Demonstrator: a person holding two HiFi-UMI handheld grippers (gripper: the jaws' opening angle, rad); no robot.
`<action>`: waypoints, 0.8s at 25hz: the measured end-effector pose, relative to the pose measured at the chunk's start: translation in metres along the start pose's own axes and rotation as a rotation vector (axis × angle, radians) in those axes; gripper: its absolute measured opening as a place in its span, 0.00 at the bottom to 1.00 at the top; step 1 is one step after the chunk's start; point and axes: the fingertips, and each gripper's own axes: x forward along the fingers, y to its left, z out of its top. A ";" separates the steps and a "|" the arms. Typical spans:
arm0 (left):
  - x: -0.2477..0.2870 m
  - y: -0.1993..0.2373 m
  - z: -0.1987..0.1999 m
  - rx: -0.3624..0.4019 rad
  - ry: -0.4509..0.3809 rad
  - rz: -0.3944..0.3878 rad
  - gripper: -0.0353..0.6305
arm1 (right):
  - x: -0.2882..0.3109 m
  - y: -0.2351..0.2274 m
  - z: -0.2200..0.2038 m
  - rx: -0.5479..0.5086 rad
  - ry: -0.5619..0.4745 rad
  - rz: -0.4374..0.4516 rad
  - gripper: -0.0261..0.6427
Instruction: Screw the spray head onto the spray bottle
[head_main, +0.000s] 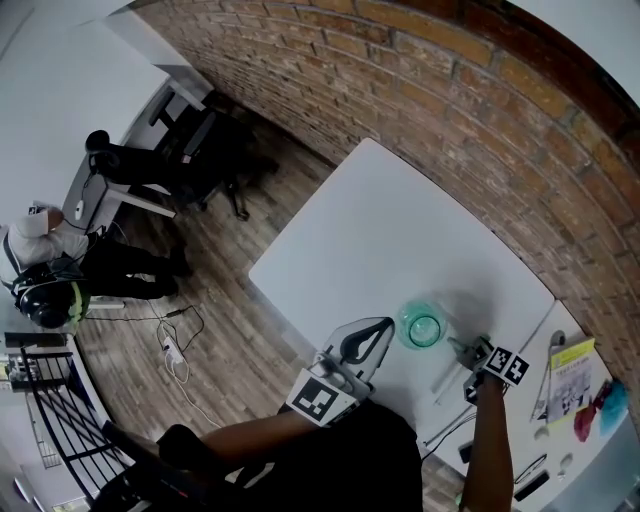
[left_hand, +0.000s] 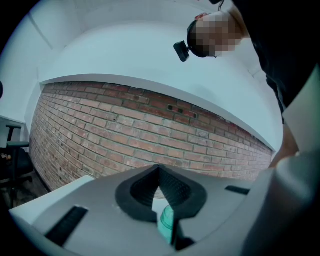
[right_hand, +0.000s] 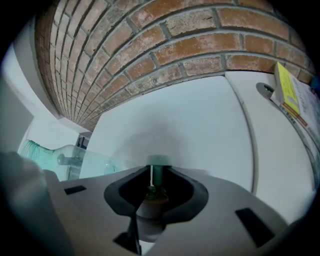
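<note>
Squarely on the white desk (head_main: 380, 230) stands the green spray bottle (head_main: 422, 326), mouth up. The left gripper (left_hand: 160, 172) has its jaws together, tips just beside the bottle. On the bottle's other side, the right gripper (right_hand: 152, 175) has its jaws clamped on the spray head (right_hand: 150, 206).

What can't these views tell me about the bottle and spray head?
- Spray bottle neck thread: too small in head view; left gripper body hides all but a sliver in its view.
- Spray head collar: mostly covered by right gripper jaws.
- Yellow booklet print: too small, head view.
</note>
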 end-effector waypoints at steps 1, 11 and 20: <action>-0.001 -0.001 0.000 -0.001 -0.001 -0.002 0.05 | -0.003 0.001 0.000 0.000 -0.007 0.005 0.17; -0.009 -0.009 0.004 0.026 -0.050 -0.036 0.05 | -0.039 0.014 0.000 -0.040 -0.078 0.029 0.14; -0.027 -0.013 0.009 0.040 -0.078 -0.068 0.05 | -0.064 0.034 -0.005 -0.040 -0.165 0.050 0.14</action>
